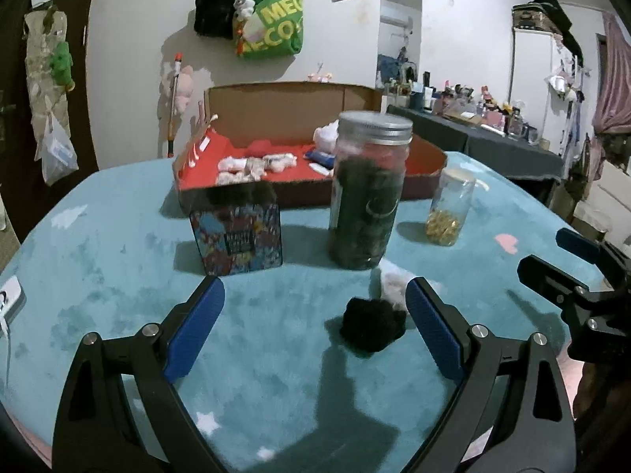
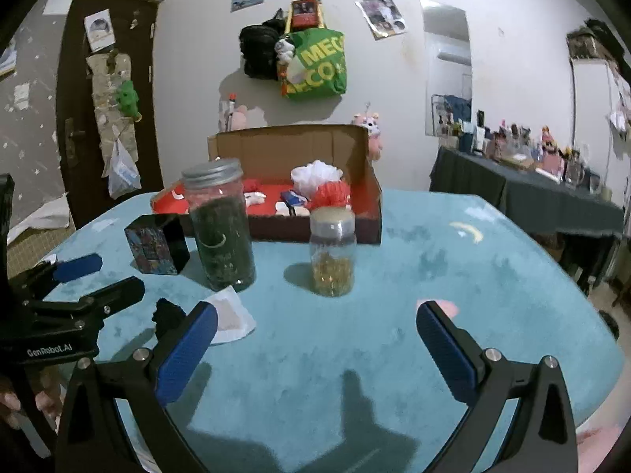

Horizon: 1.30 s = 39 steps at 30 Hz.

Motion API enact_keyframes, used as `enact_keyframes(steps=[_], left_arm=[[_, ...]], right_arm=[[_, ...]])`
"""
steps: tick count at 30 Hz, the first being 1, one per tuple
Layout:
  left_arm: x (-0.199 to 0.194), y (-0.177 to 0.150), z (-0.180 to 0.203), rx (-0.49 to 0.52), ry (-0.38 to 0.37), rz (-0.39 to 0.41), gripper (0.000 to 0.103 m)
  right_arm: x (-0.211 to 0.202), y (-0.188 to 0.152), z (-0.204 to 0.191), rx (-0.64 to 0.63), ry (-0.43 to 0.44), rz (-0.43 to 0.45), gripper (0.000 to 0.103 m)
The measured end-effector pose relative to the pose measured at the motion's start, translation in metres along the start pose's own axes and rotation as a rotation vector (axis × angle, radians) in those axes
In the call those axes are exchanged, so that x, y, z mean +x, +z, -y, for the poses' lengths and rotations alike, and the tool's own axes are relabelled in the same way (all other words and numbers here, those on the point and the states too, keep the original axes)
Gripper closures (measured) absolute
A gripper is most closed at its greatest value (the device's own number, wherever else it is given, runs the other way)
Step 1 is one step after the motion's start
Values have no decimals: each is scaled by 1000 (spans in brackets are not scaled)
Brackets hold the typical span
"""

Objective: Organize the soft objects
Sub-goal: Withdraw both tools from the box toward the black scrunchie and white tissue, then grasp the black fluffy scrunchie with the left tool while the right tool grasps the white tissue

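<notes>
Reaching for the black fluffy pom-pom (image 1: 372,329) on the teal plush tablecloth (image 1: 118,276).
Left gripper (image 1: 315,331) spread wide, empty, must straddle and close; right gripper (image 2: 317,349) gapes idle.

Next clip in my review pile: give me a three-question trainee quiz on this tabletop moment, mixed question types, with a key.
1. True or false: the left gripper is clamped on the black pompom.
2. Which has the metal screw lid? A) the tall jar of dark stuff B) the small jar of yellow bits C) the patterned tin
3. Fill in: the white and red soft items lie in the open ______ box behind the jars.

Key: 1 false, its jaws stand wide apart with the pompom on the blue cloth between them; 2 A; 3 cardboard.
</notes>
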<state>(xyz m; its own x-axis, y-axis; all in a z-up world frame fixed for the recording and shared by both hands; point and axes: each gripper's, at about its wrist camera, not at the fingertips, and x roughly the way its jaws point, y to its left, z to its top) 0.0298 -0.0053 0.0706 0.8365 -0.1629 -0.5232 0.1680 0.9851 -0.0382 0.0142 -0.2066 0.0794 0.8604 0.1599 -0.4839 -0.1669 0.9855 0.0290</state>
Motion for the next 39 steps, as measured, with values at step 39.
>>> enact_keyframes(steps=[39], left_arm=[[49, 1, -8, 33, -169, -251, 9]], right_arm=[[64, 5, 6, 25, 231, -238, 0]])
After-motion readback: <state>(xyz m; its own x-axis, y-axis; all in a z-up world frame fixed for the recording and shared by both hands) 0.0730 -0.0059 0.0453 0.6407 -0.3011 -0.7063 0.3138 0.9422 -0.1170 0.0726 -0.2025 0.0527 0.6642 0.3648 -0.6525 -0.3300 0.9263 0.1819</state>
